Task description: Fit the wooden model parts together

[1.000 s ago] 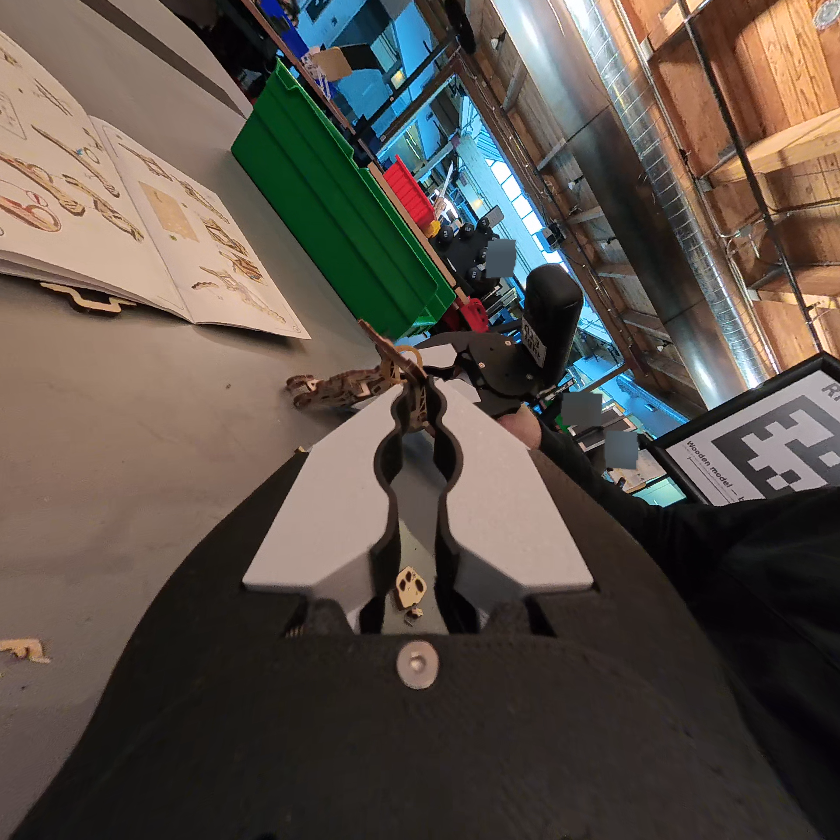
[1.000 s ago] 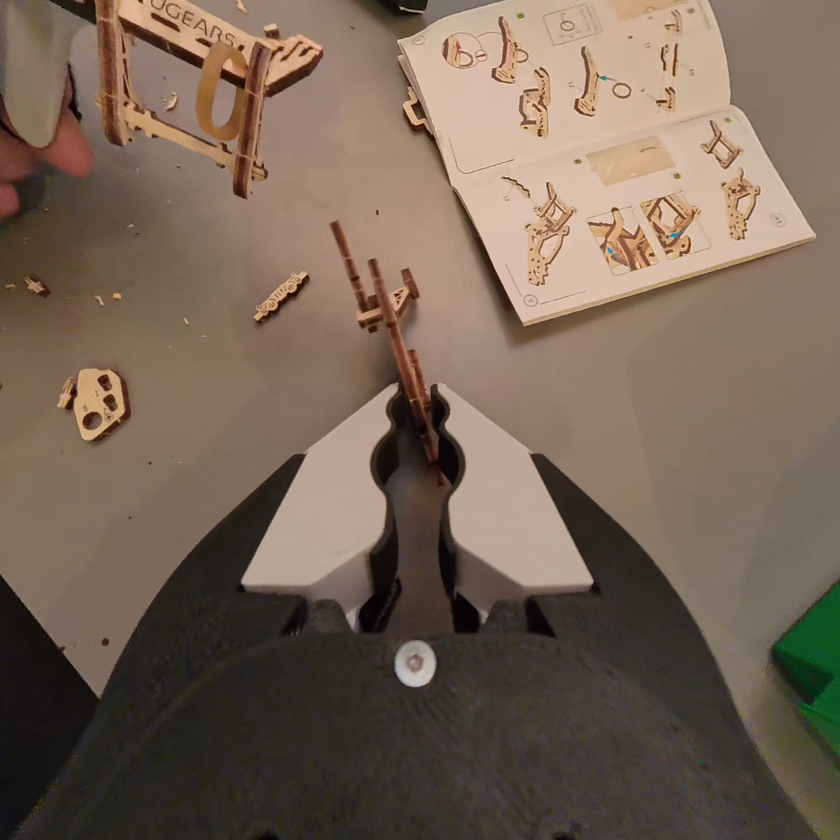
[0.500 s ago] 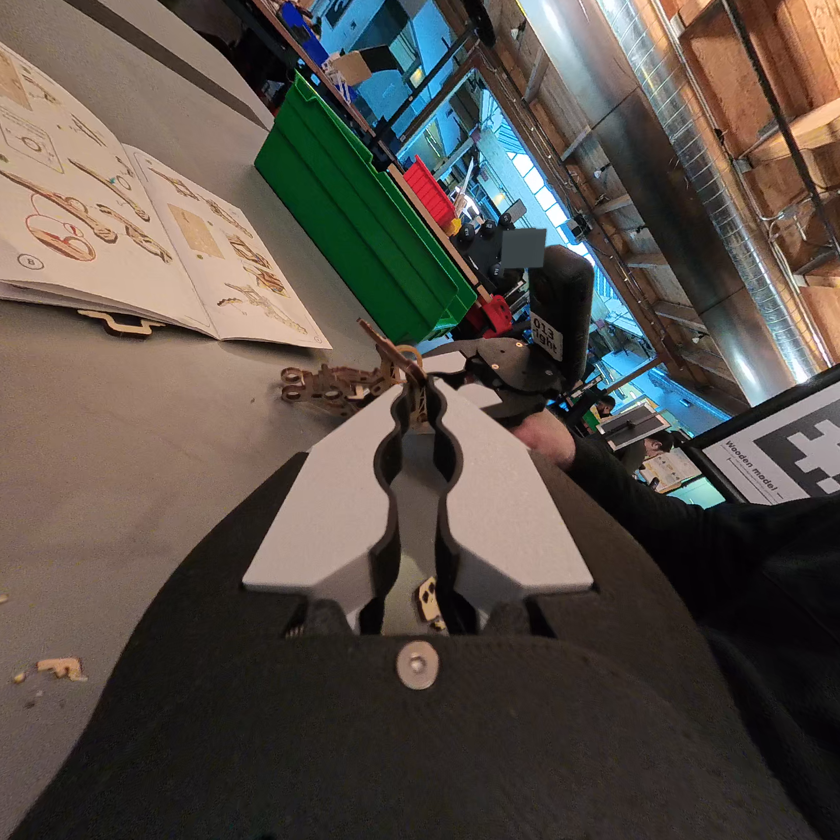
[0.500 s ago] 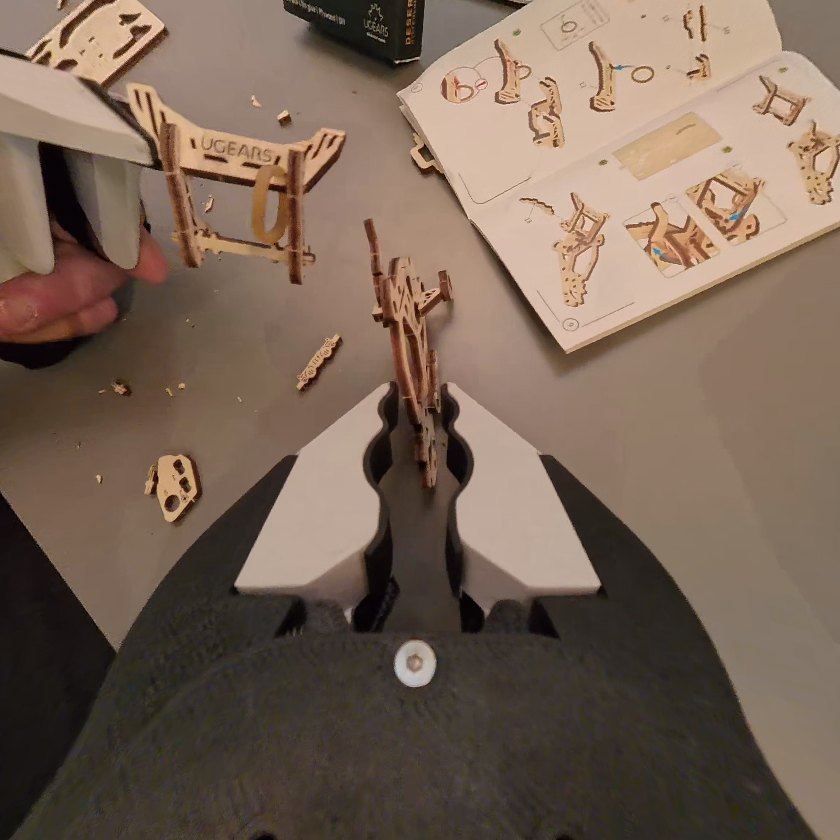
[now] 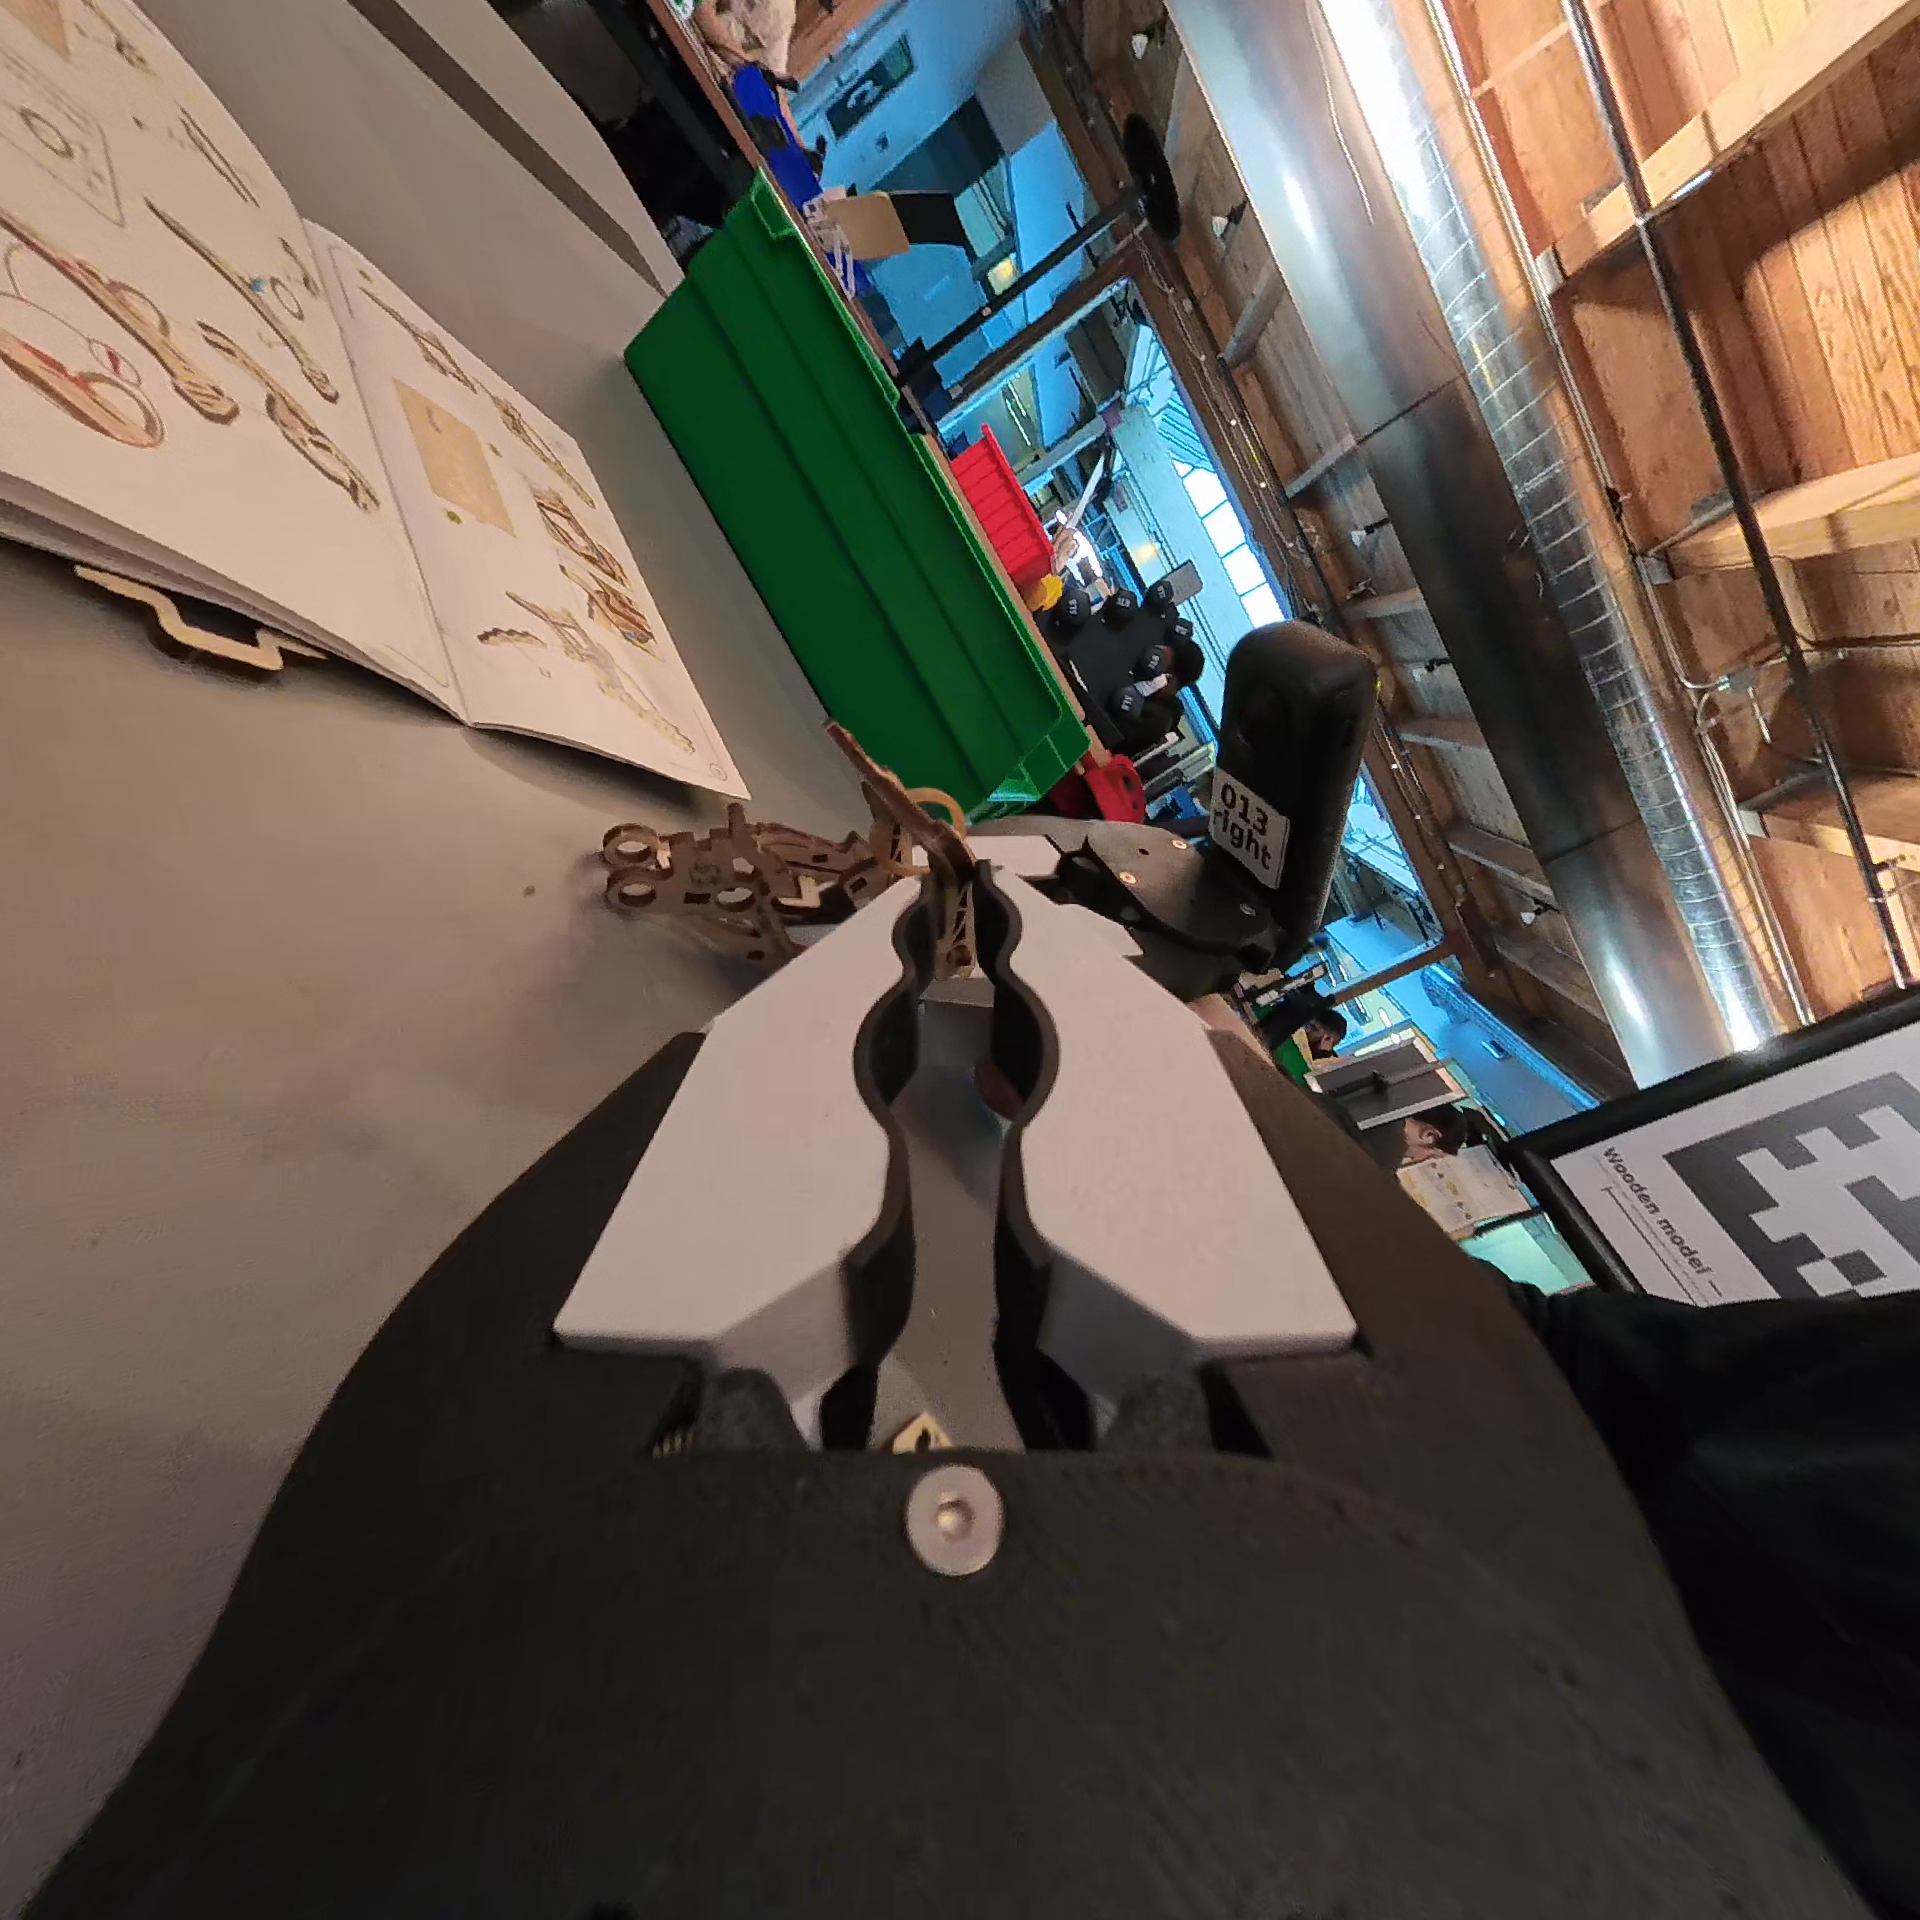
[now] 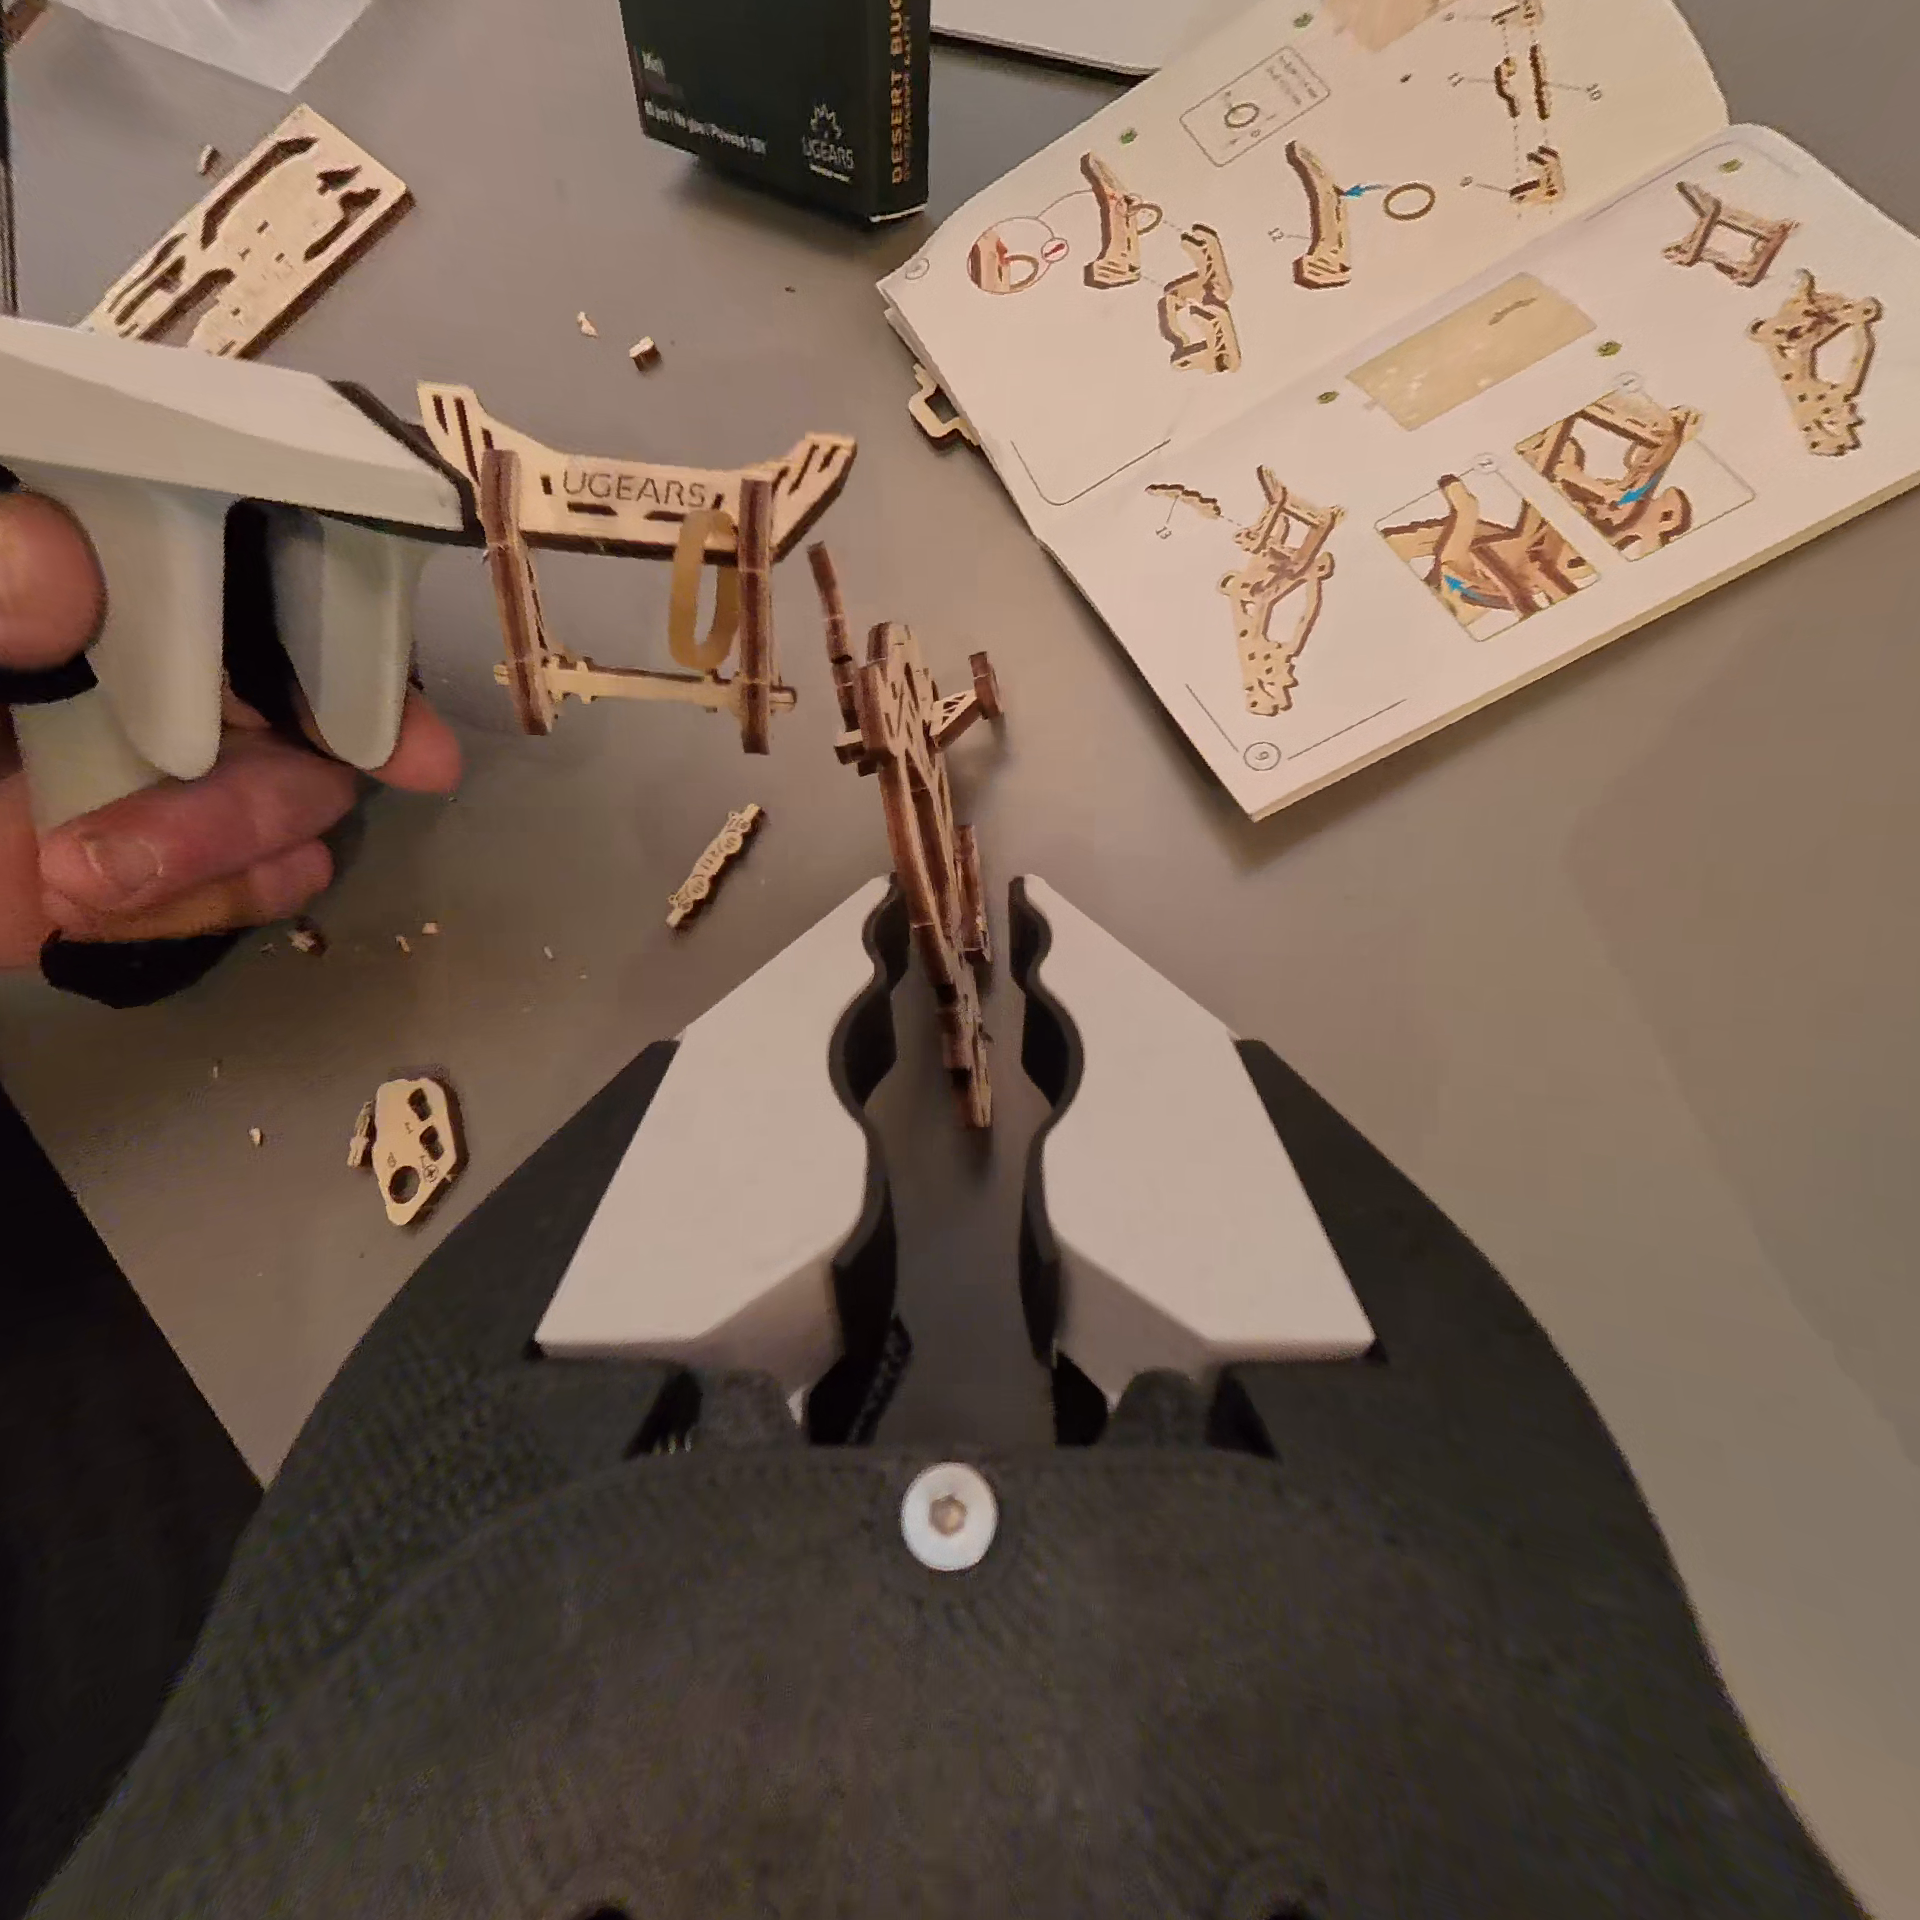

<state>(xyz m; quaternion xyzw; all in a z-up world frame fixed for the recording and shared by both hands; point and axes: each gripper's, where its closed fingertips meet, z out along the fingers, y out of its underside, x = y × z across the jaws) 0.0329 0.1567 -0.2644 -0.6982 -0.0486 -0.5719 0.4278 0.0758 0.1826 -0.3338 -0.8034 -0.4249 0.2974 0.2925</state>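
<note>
My left gripper (image 5: 951,902) is shut on one end of a light wooden frame (image 6: 634,499) with a rubber band (image 6: 707,603) on it, held above the grey table (image 6: 1507,1039). It shows in the right wrist view (image 6: 447,499) at the left. My right gripper (image 6: 954,894) has its jaws apart, with a narrow gap on each side of a darker wooden assembly (image 6: 914,748) standing on edge between them. That assembly (image 5: 717,883) sits low at the table, just right of the frame, not joined to it. The right gripper's body (image 5: 1174,904) is behind the frame.
An open instruction booklet (image 6: 1403,416) lies at the back right, a dark box (image 6: 779,104) and a punched wooden sheet (image 6: 249,249) at the back. A small wooden plate (image 6: 410,1148), a strip (image 6: 717,868) and chips lie on the left. A green bin (image 5: 852,540) stands beyond. Tip to tip, the grippers are about 9 cm apart. The small wooden plate (image 6: 410,1148) is about equally far from each gripper, around 12 cm.
The frame and the darker assembly have come close together. My right gripper's jaws have widened around the assembly, which has come down to the table.
</note>
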